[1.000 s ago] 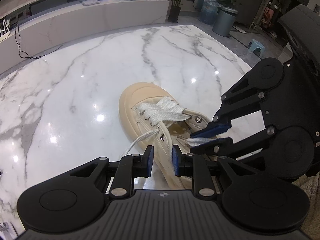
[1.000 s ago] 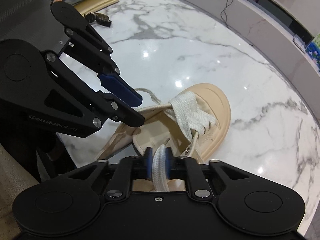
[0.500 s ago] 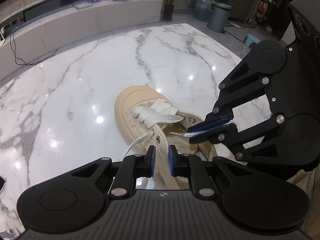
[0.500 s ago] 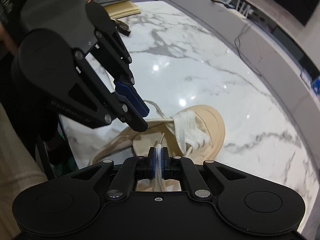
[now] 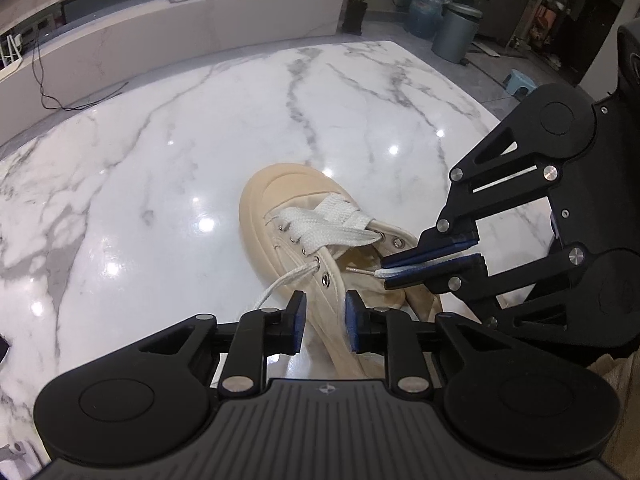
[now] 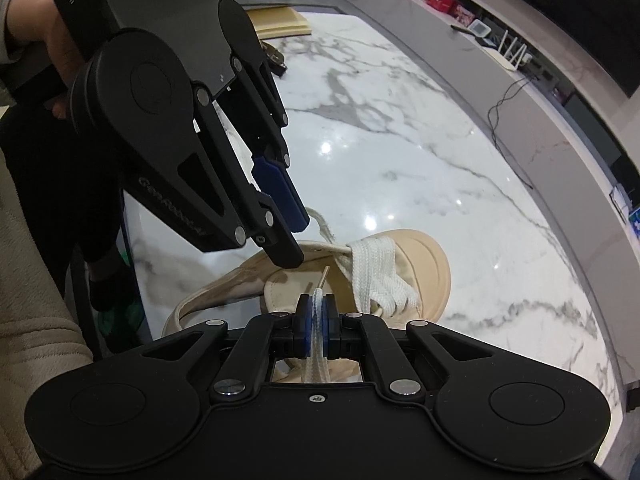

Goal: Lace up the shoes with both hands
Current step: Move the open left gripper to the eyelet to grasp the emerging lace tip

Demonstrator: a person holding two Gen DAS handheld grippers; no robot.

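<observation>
Left tongs [image 5: 323, 322] have opened wider since a second ago and hold nothing. Right tongs [image 6: 317, 322] stay clamped on the white lace [image 6: 316, 344] (tip pointing forward). Beige shoe [image 5: 280, 200] rests on the marble table [image 5: 160, 160], just ahead of both.

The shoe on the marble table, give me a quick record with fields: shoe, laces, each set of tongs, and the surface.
shoe: beige sneaker, toe pointing away from the person, lying on the table
laces: white lace crossed through the front eyelets only; rear eyelets unlaced
right tongs: shut on the lace end, tip poking out over the shoe opening
left tongs: open, holding nothing, beside the shoe's side
surface: glossy white marble table
</observation>
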